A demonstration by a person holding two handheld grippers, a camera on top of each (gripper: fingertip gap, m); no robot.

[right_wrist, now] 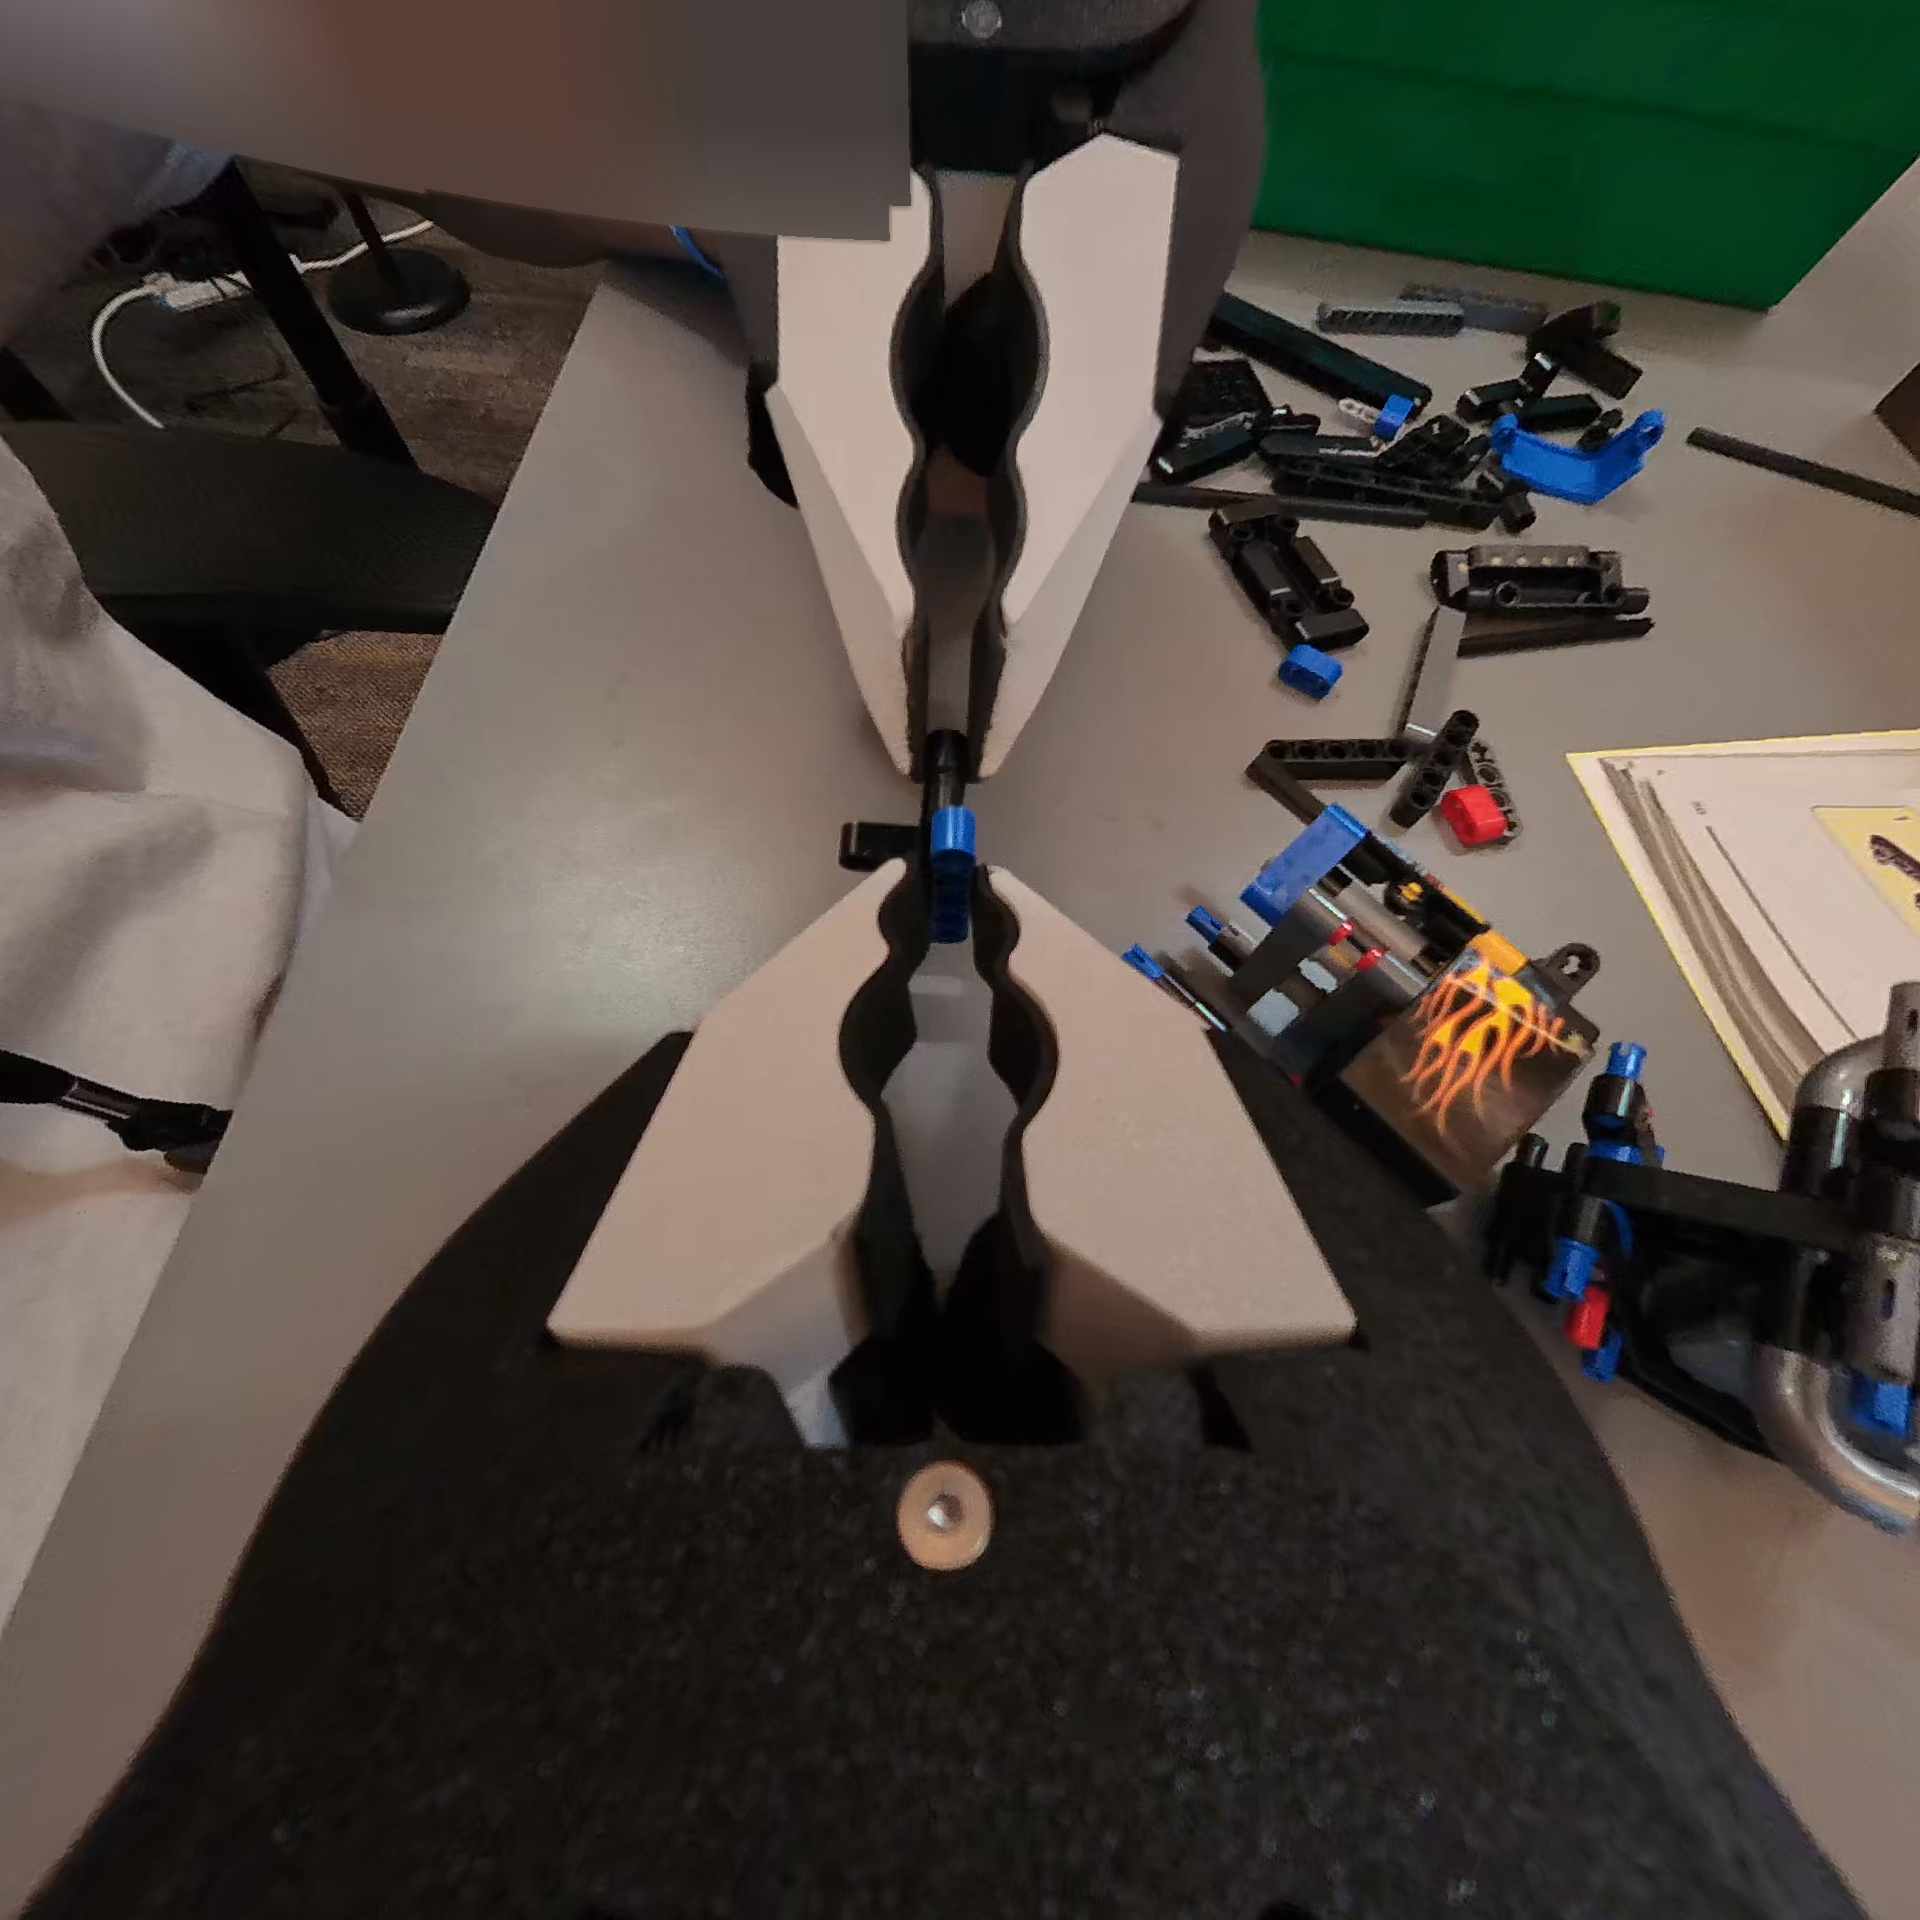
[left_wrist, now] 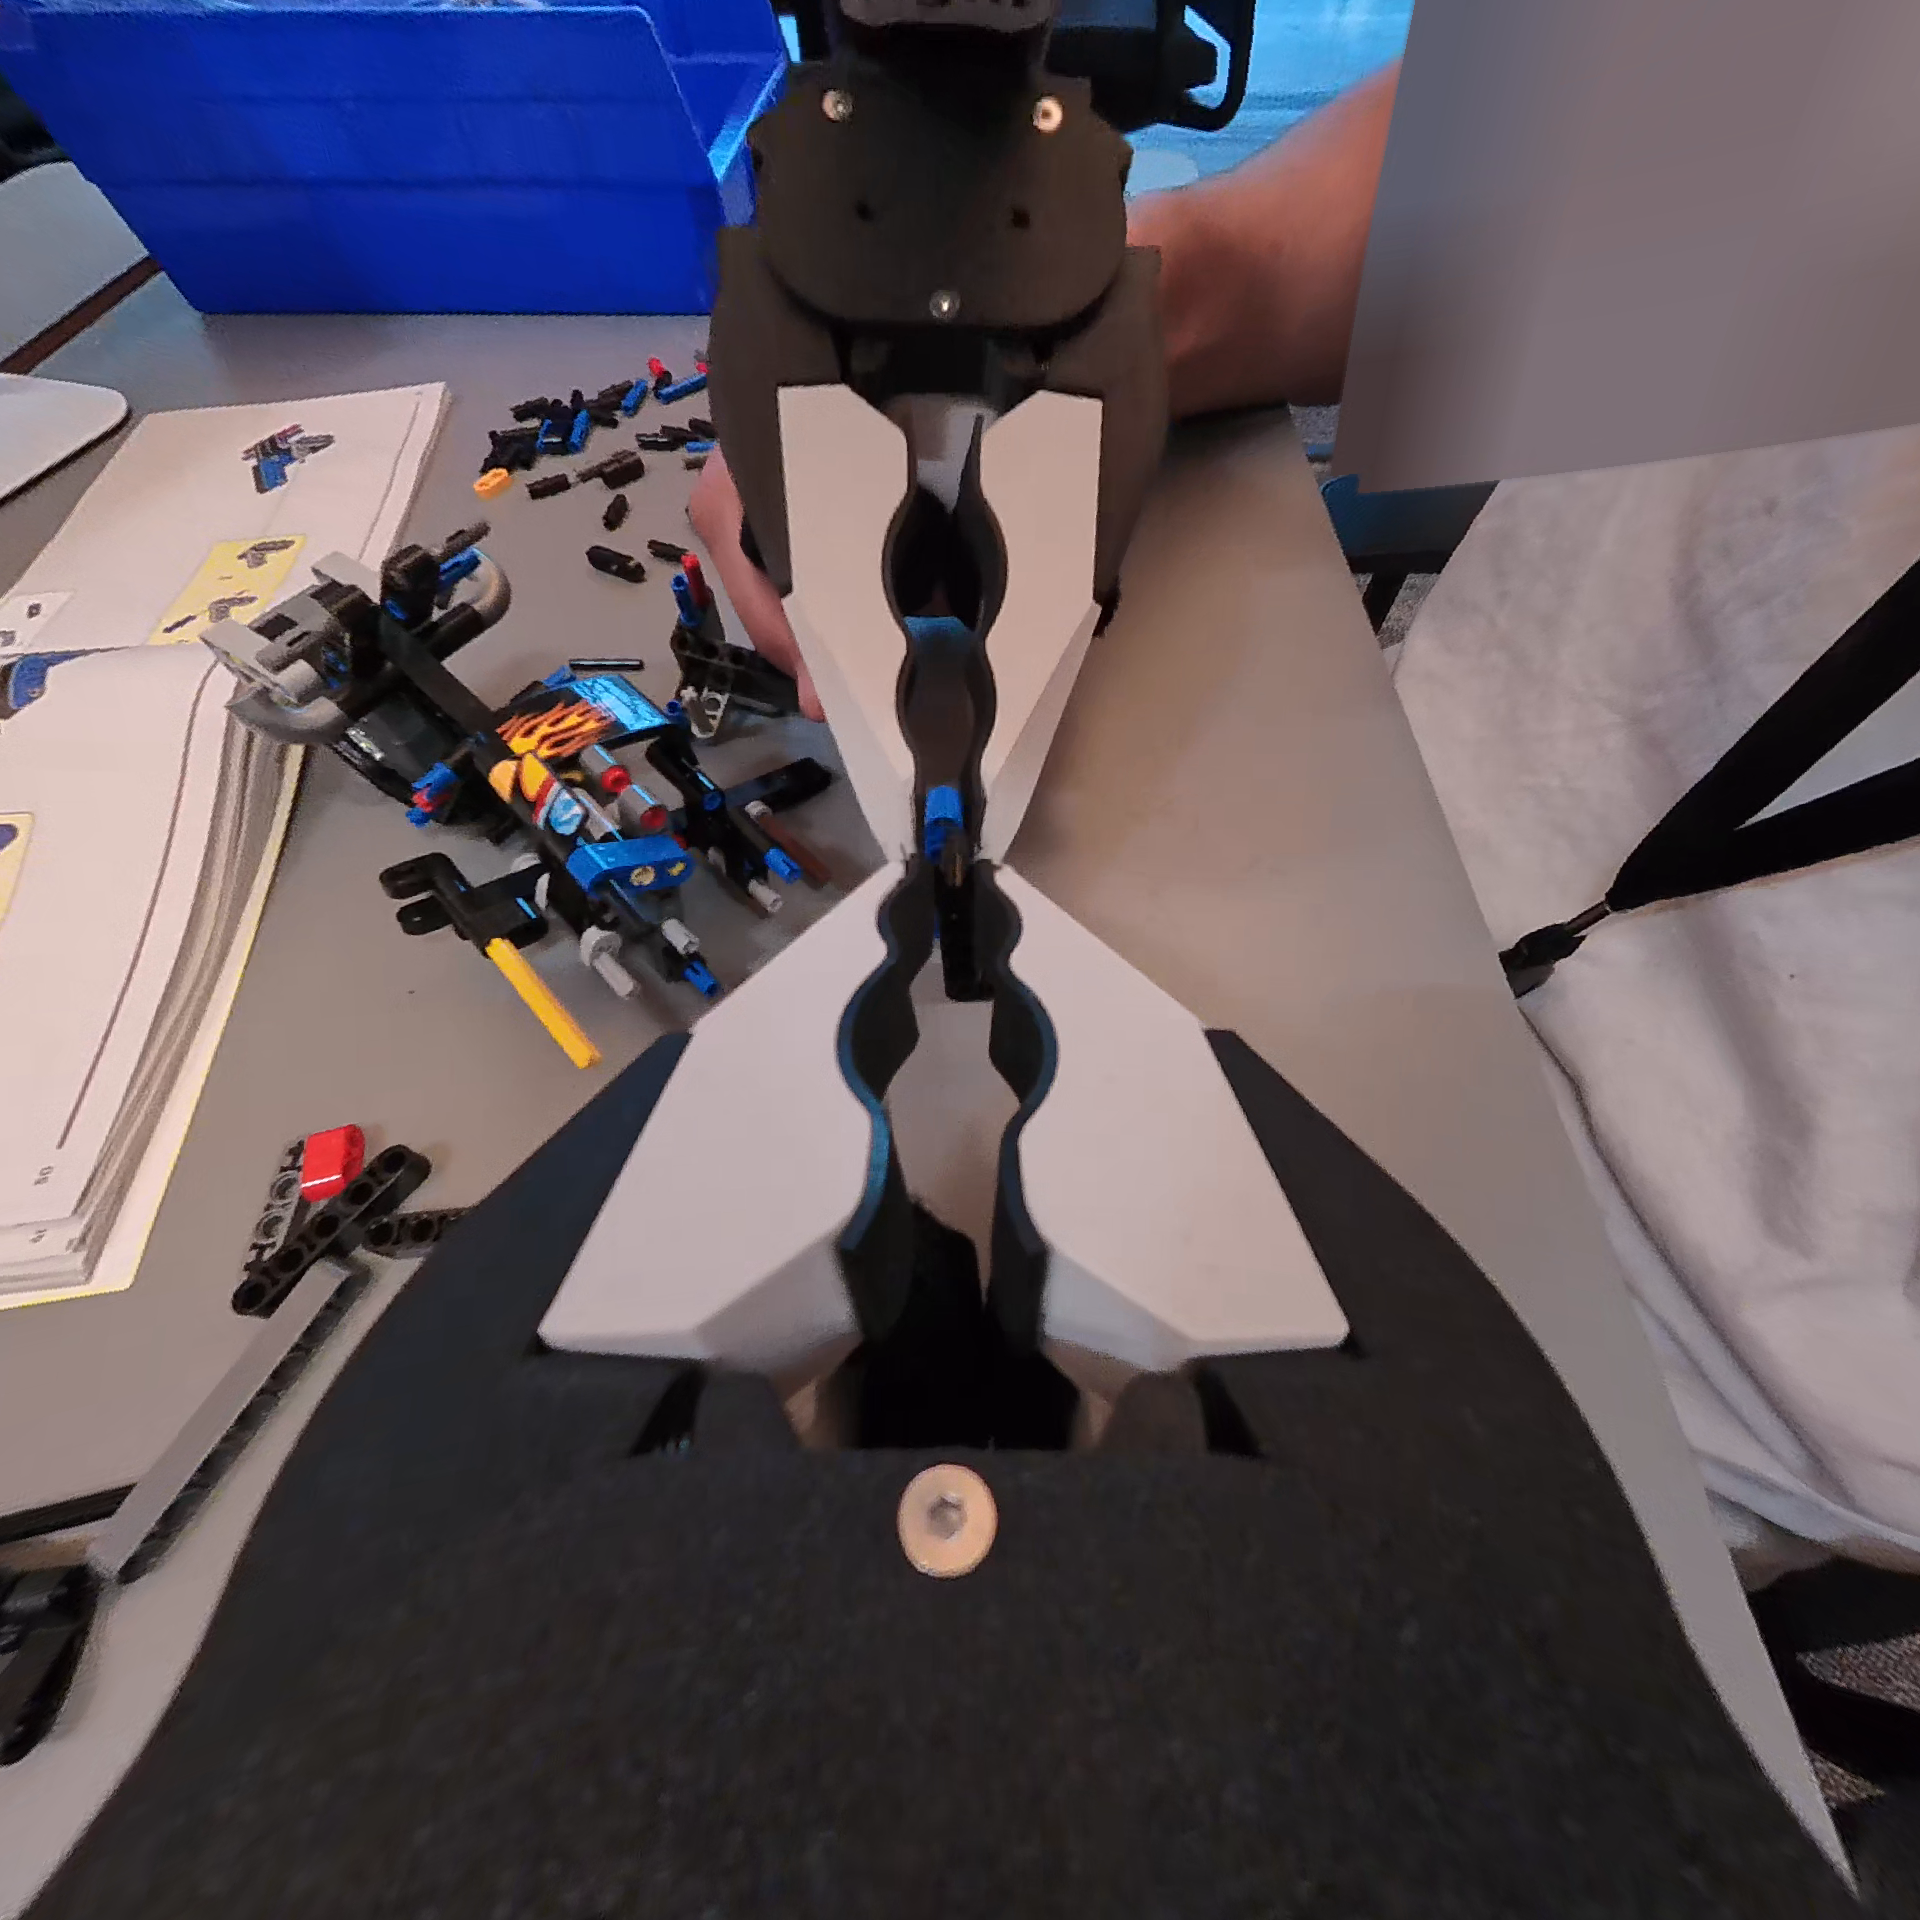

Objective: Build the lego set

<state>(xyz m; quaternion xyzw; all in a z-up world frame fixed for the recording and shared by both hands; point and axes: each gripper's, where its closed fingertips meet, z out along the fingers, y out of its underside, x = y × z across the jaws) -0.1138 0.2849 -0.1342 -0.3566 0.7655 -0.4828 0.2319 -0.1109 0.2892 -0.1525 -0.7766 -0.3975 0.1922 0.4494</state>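
My two grippers meet tip to tip above the grey table. In the left wrist view, my left gripper (left_wrist: 948, 883) is shut on a small black Lego piece (left_wrist: 961, 940). The right gripper (left_wrist: 945, 836) faces it from above in that view, shut on a blue pin (left_wrist: 943, 812) that touches the black piece. In the right wrist view, my right gripper (right_wrist: 948, 883) pinches the blue pin (right_wrist: 951, 868). The left gripper (right_wrist: 945, 769) opposite holds the black piece (right_wrist: 945, 758). The partly built model with flame panels (left_wrist: 540, 769) lies on the table to the side and also shows in the right wrist view (right_wrist: 1455, 1029).
An open instruction booklet (left_wrist: 156, 831) (right_wrist: 1766, 883) lies by the model. Loose black and blue pieces (left_wrist: 592, 436) (right_wrist: 1403, 447) are scattered, with a red piece on black beams (left_wrist: 332, 1158) (right_wrist: 1473, 812). A blue bin (left_wrist: 395, 156) and a green bin (right_wrist: 1558, 135) stand behind. The table edge (left_wrist: 1382, 675) borders white cloth. Both grippers' tips are close together, under 4 cm apart.
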